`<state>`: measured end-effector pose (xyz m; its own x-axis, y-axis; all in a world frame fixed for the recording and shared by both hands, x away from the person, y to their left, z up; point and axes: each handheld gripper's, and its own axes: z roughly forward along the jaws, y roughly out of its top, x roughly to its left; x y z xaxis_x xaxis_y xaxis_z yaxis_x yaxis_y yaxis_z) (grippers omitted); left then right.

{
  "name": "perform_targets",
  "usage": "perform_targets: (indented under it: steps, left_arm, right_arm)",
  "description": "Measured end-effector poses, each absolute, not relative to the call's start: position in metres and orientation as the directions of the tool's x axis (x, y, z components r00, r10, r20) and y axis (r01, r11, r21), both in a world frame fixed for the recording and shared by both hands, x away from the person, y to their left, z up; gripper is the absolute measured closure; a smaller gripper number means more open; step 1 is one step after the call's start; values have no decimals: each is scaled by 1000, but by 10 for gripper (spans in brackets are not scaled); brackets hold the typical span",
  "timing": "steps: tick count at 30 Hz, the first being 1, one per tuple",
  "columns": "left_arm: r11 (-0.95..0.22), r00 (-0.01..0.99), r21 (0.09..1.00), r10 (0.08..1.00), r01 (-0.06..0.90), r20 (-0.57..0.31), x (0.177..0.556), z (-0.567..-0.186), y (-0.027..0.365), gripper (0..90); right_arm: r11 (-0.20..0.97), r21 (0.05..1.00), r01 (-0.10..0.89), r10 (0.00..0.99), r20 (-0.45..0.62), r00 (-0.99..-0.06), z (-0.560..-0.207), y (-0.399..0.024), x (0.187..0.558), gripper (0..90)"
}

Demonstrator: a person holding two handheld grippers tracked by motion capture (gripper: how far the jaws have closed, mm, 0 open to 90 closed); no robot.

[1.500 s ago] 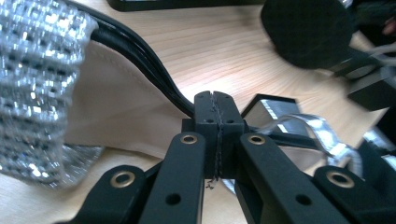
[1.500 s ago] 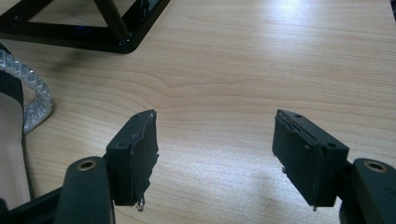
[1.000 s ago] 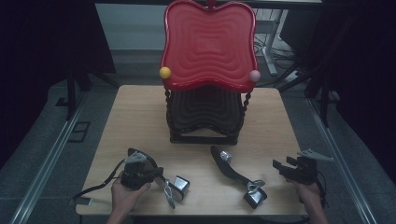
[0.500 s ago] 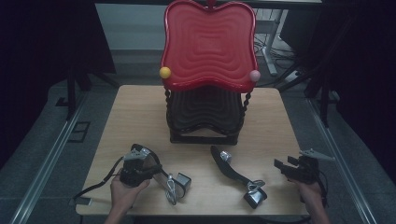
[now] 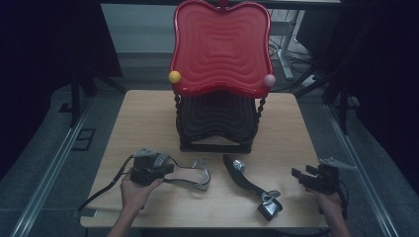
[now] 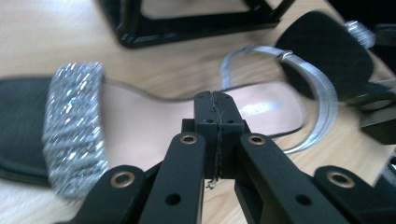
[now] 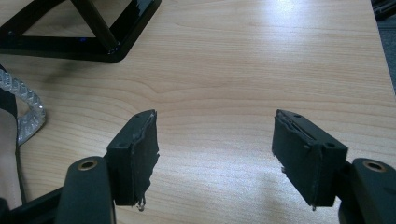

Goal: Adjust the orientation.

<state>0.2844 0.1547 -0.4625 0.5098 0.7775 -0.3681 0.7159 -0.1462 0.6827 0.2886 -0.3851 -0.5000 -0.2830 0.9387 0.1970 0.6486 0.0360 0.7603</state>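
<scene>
Since a second ago I have seen my left gripper (image 5: 170,169) slide rightward along the near edge of the pale wooden table (image 5: 143,118), and the black sandal with the glittering silver strap (image 5: 190,174) has turned with it, its thin silver ankle loop now pointing toward the middle. In the left gripper view the jaws are pressed together over the sandal's footbed (image 6: 140,116); I cannot tell if anything is pinched between them. My right gripper (image 5: 301,176) sits by the near right corner, jaws spread wide over bare wood. Between the two lies the second black high-heeled sandal (image 5: 249,185), its block heel almost at the table's near edge. Farther back stands the black twisted-post stand (image 5: 217,121) with its wavy red tray (image 5: 220,47), blocking the centre; open wood flanks it.
</scene>
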Motion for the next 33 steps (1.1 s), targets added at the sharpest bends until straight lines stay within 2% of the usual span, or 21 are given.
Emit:
perform_targets:
  steps: [12, 21, 33]
  left_arm:
    - [-240, 578, 667, 740, 705, -344, 314, -441, 86, 900]
    - [-261, 558, 622, 754, 738, -346, 335, -452, 66, 900]
    - [-316, 560, 578, 768, 752, -309, 337, -473, 56, 900]
  right_arm:
    - [17, 757, 653, 940, 210, -269, -500, -388, 287, 316]
    - [24, 751, 660, 940, 207, -270, -502, -386, 288, 316]
    - [29, 749, 662, 941, 202, -271, -502, -386, 288, 316]
